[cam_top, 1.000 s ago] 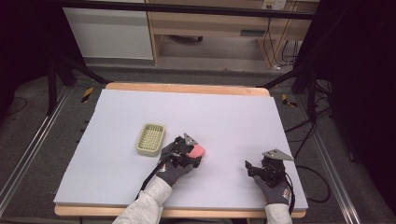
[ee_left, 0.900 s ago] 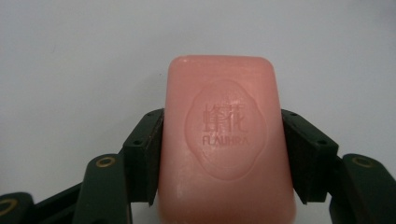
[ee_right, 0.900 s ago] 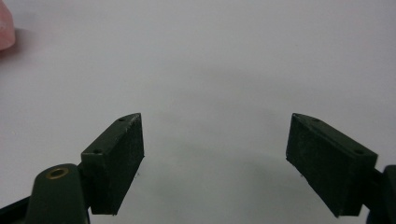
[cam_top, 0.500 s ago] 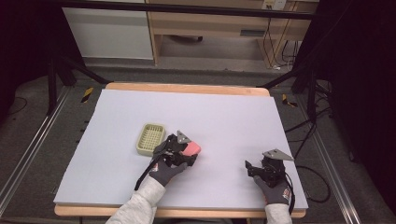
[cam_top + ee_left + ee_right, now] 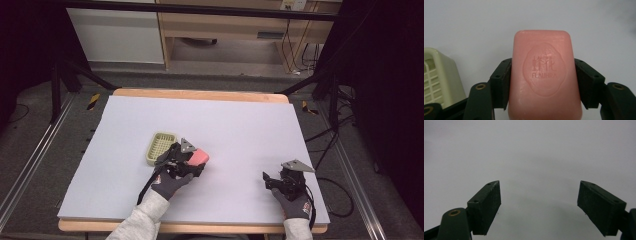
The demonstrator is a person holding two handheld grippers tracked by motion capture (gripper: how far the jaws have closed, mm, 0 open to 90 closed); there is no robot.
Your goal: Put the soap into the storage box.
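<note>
The left gripper [image 5: 543, 82] is clamped on a pink rectangular soap bar [image 5: 544, 75] with a stamped emblem, held over the pale grey worktop [image 5: 240, 125] just beside a pale green slotted plastic soap dish [image 5: 160, 148]. The right gripper [image 5: 539, 207] rests released near the worktop's right front corner, nothing between its jaws.

Since the earlier high-view pictures, the left gripper [image 5: 192, 161] with the pink rectangular bar of soap [image 5: 199, 157] clamped between its fingers [image 5: 503, 80] shifts a little up and to the left in the frame, lifting off the pale grey surface [image 5: 240, 125] and drawing closer to the pale green slotted plastic soap dish [image 5: 160, 148], now just beside it.
</note>
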